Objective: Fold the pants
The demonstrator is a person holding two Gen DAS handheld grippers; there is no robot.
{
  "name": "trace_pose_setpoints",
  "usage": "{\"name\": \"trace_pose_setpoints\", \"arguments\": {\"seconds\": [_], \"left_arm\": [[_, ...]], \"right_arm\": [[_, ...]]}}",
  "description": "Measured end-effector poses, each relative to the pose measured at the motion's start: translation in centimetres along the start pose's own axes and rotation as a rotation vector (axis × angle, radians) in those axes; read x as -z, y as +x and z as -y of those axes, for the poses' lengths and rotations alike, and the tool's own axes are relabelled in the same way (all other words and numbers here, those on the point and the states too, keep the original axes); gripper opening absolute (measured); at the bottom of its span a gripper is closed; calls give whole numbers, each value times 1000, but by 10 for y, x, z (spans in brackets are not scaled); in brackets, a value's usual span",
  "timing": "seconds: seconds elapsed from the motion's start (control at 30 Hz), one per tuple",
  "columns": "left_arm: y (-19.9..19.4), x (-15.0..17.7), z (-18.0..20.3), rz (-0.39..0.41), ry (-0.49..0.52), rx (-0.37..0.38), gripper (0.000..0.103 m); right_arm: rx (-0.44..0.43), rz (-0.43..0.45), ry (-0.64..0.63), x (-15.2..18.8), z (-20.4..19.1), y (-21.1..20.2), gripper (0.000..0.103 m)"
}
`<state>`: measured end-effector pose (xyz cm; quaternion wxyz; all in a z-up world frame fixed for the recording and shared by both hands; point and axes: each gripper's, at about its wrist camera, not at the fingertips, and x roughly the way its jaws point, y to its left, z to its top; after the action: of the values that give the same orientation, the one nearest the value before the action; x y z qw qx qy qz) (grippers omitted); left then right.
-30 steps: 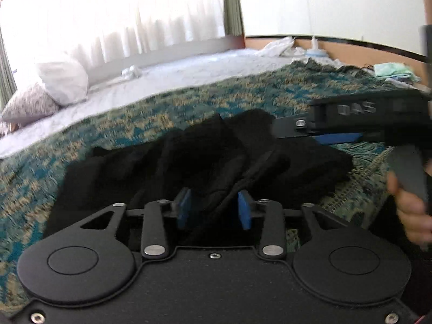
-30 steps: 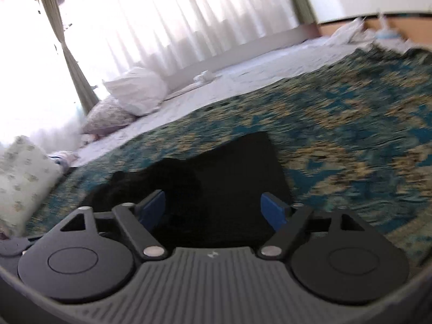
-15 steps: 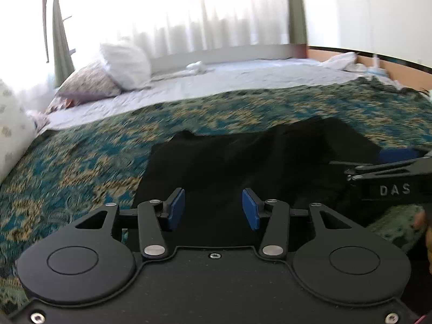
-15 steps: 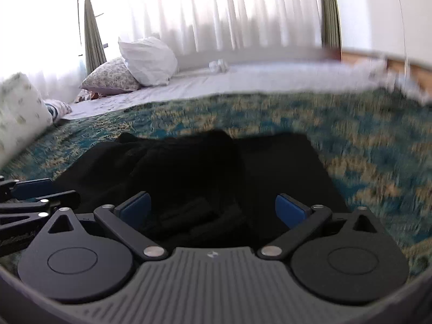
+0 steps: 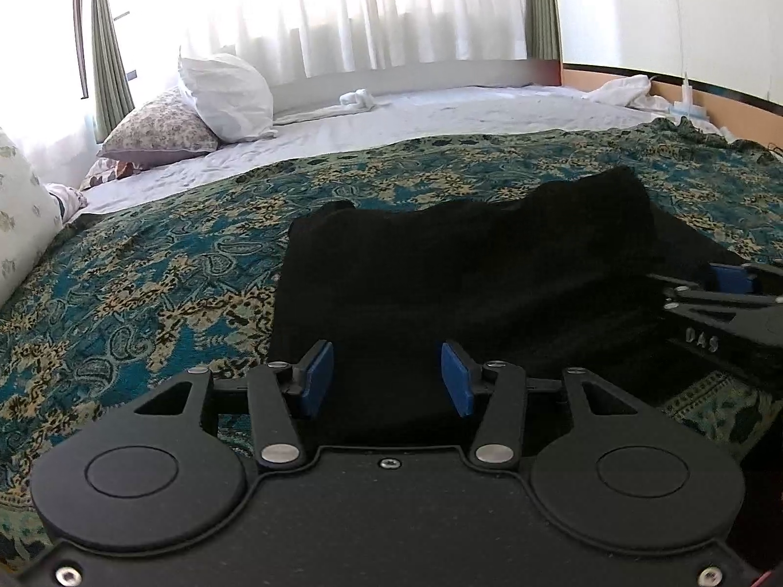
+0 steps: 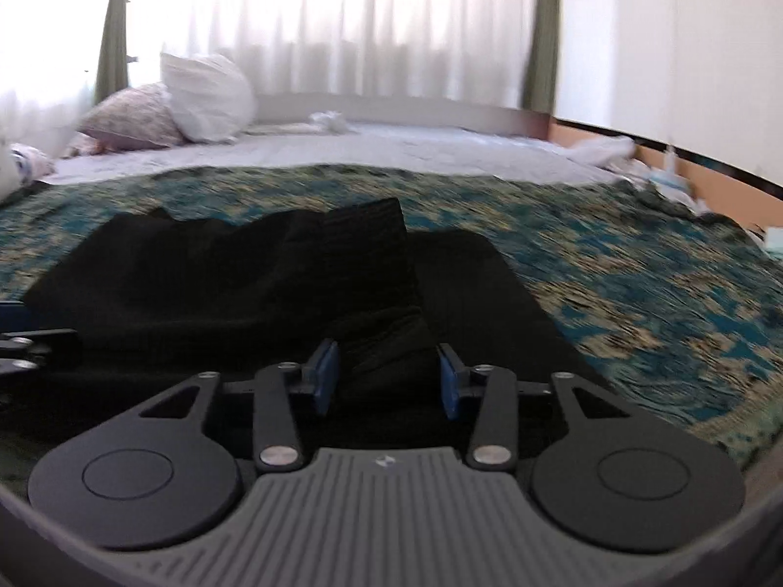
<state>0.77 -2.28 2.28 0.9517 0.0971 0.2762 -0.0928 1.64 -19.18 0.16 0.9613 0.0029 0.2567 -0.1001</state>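
The black pants (image 5: 460, 269) lie on a teal and gold paisley bedspread (image 5: 147, 283), spread low and flattish toward the left, rumpled toward the right. The left wrist view shows the left gripper (image 5: 386, 379) over the near edge of the fabric, its blue pads (image 5: 318, 376) parted with a clear gap and only flat cloth beneath — nothing pinched. At the right edge of that view the right gripper (image 5: 729, 288) appears side-on, black with raised lettering, one blue pad showing.

The right wrist view shows what the other cannot: a thick, ribbed-looking fold of the pants (image 6: 377, 293) rises between the right gripper's (image 6: 386, 379) pads, which press against it on both sides at a narrow spacing. The cloth stands up in a soft ridge there, matte and knit-like. The left gripper (image 6: 29, 347) just enters at the left edge.

Beyond the bedspread lies a pale quilted sheet (image 5: 440, 117), with a white pillow (image 5: 225, 98) leaning on a floral pillow (image 5: 161, 127) — sheer white curtains (image 5: 391, 10) glow behind.
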Motion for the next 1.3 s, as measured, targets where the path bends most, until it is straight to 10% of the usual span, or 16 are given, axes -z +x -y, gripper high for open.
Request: {"name": "trace_pose_setpoints", "arguments": {"seconds": [0.33,0.47,0.77,1.3], "left_arm": [[1,9,3,7,12,1,48],[0,10,3,10,11,1,48],[-2,11,-1,3,-29,85,53],[0,13,-3,1,-57,90,58]], "right_arm": [[-136,-6,19,-55,46,21,91],[-195,-37,-67,-72,34,50,92],[-28,-156,119,-48,64,89,92],[-312,-176,272,-7,89,14,90]]}}
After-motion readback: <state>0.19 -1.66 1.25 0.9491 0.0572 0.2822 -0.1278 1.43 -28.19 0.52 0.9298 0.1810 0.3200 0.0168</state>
